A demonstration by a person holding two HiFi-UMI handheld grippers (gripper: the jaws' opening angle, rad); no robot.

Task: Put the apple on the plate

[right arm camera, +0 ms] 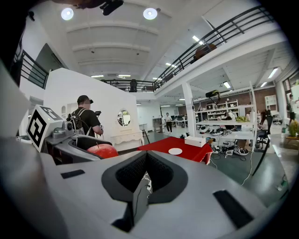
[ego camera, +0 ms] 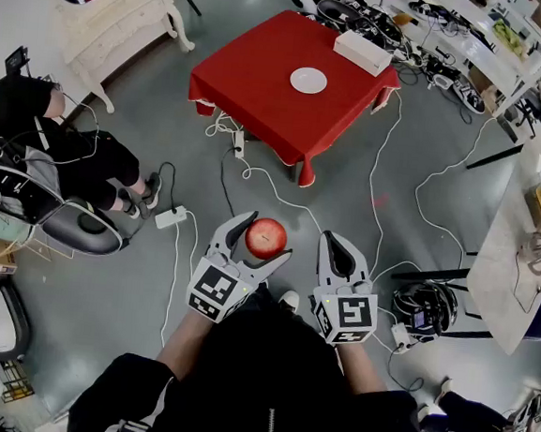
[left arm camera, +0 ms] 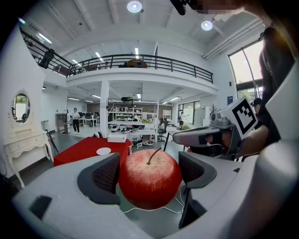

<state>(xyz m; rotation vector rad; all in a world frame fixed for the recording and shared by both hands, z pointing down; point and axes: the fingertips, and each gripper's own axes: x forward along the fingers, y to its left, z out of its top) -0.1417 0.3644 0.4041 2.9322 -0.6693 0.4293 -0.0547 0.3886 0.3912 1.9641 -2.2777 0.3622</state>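
A table [ego camera: 254, 82] under a red cloth stands on the grey floor [ego camera: 132, 292]. A white plate [ego camera: 308, 80] lies near its middle, and a white box [ego camera: 362, 51] at its far corner. White cables [ego camera: 378, 173] and a power strip [ego camera: 171, 217] lie on the floor.

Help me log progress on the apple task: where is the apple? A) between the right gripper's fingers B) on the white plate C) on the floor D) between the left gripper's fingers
D: the apple is gripped between the fingers of the left gripper, away from the plate.
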